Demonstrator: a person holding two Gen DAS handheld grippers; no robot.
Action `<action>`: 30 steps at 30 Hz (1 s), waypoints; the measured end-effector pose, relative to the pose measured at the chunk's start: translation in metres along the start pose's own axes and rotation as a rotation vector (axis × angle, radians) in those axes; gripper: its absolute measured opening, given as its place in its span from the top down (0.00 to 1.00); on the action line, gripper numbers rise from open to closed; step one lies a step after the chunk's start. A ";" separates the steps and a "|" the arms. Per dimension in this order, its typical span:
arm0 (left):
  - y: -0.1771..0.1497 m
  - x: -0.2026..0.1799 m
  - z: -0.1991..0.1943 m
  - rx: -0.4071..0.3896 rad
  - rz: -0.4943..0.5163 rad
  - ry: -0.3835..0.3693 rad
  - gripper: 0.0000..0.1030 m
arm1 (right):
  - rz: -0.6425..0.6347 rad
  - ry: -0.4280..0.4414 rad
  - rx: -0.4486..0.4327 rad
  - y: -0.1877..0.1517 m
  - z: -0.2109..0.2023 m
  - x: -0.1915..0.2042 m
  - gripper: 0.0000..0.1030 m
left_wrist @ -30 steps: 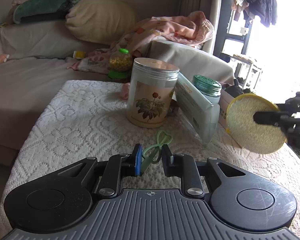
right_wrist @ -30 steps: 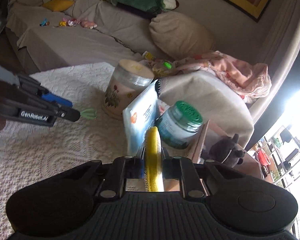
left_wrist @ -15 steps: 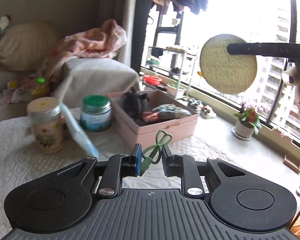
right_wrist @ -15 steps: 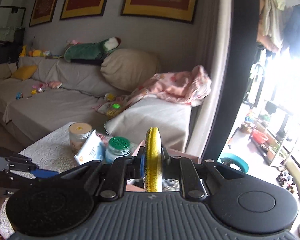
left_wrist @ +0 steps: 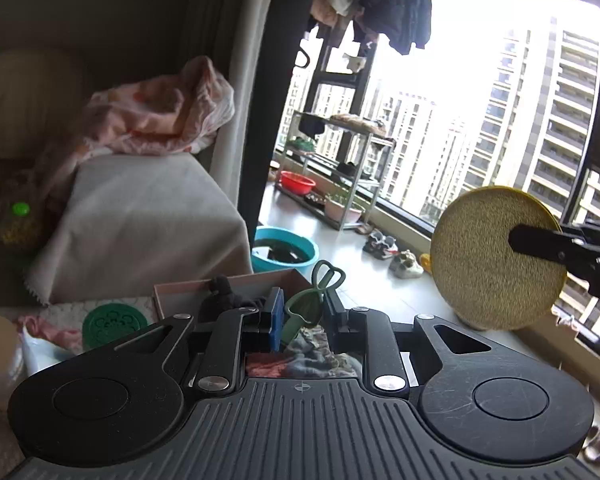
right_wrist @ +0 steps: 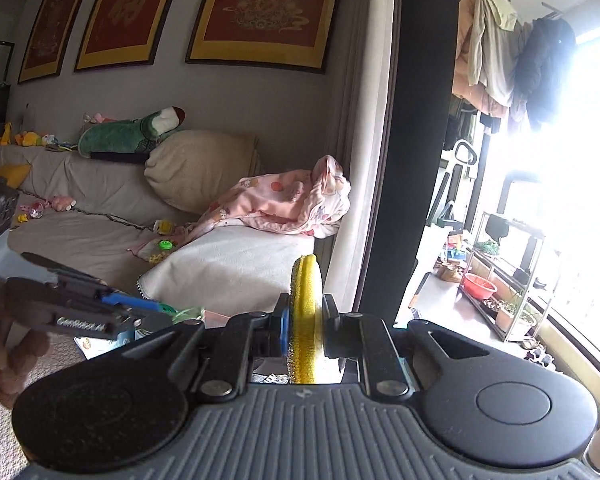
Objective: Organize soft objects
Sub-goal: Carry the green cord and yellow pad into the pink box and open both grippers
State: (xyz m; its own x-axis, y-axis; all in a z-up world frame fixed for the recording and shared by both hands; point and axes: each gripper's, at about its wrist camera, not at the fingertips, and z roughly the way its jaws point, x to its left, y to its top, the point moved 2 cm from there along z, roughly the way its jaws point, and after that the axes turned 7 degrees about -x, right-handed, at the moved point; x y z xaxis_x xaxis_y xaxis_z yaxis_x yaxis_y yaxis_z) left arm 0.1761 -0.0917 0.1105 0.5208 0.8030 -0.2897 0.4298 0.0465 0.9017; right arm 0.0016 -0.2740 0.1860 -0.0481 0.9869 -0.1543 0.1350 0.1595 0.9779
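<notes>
The left gripper point(left_wrist: 301, 316) pinches a green silicone loop point(left_wrist: 314, 304); the right gripper point(right_wrist: 303, 330) clamps a round sponge point(right_wrist: 306, 312). The floppy loop, apparently thinly held, could slip before reaching the pink box point(left_wrist: 180, 294).

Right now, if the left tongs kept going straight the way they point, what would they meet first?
Probably the pink box just ahead and below the left tongs, which grip a green silicone piece. Depth is unclear; they might pass over its far rim.

2 grippers point(left_wrist: 302, 322) point(right_wrist: 305, 334), 1 round sponge point(left_wrist: 496, 258), 1 green loop point(left_wrist: 310, 304), 1 pink box point(left_wrist: 188, 292).
</notes>
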 end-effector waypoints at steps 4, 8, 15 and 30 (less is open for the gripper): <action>-0.019 0.026 0.045 0.050 -0.111 0.022 0.77 | 0.015 0.031 0.030 -0.013 0.037 0.001 0.86; -0.034 0.037 0.059 0.046 -0.048 0.073 0.76 | -0.010 0.028 0.071 -0.031 0.080 0.009 0.86; -0.035 0.057 0.030 0.042 -0.122 0.061 0.76 | -0.058 0.036 0.178 -0.070 0.151 0.038 0.86; -0.087 0.074 -0.071 0.037 -0.099 0.138 0.76 | 0.170 0.220 0.401 -0.118 0.208 0.053 0.51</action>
State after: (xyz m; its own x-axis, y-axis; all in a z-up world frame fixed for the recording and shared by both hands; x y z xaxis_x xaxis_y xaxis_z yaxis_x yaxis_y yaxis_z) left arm 0.1252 0.0060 0.0334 0.3690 0.8697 -0.3277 0.5023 0.1100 0.8576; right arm 0.1886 -0.2353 0.0334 -0.1943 0.9778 0.0786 0.5280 0.0367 0.8484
